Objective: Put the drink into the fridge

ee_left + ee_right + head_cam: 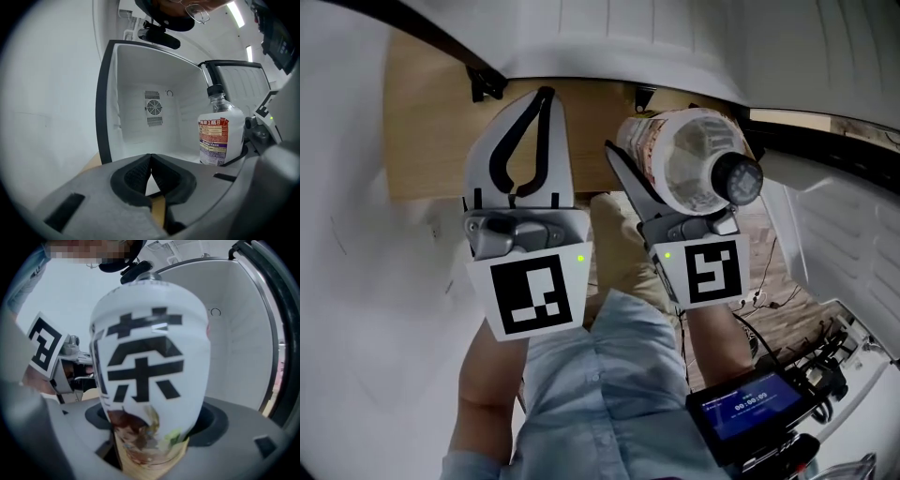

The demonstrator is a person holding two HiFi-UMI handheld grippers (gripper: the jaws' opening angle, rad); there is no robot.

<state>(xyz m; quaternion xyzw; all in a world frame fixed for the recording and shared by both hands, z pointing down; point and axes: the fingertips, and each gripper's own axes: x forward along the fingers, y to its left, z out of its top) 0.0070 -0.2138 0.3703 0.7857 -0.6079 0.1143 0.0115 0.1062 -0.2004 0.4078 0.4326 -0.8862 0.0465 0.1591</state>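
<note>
My right gripper [670,161] is spread wide around the drink bottle [689,159]. The pads press on its lower body from both sides, and it stands upright between them. Its dark cap [736,178] rises above my fingers, and the big black character on its white label fills the right gripper view.

Just to the left of that hand, apart from the bottle, is my left gripper [542,98]. Its jaws are closed tip to tip with nothing between them. The bottle stands to the right of those closed tips, level with them.

Beyond both sets of fingers the fridge [136,84] is open, its white cavity facing me. The bottle is in front of the right part of that opening. I cannot tell whether its base has crossed the sill.

The fridge door [239,79] is swung out past the bottle on the right side. A strip of wood surface [422,122] shows beyond my left fingers, at the foot of the fridge. Farthest off — on the back wall of the cavity — is a small round fan grille [154,108].
</note>
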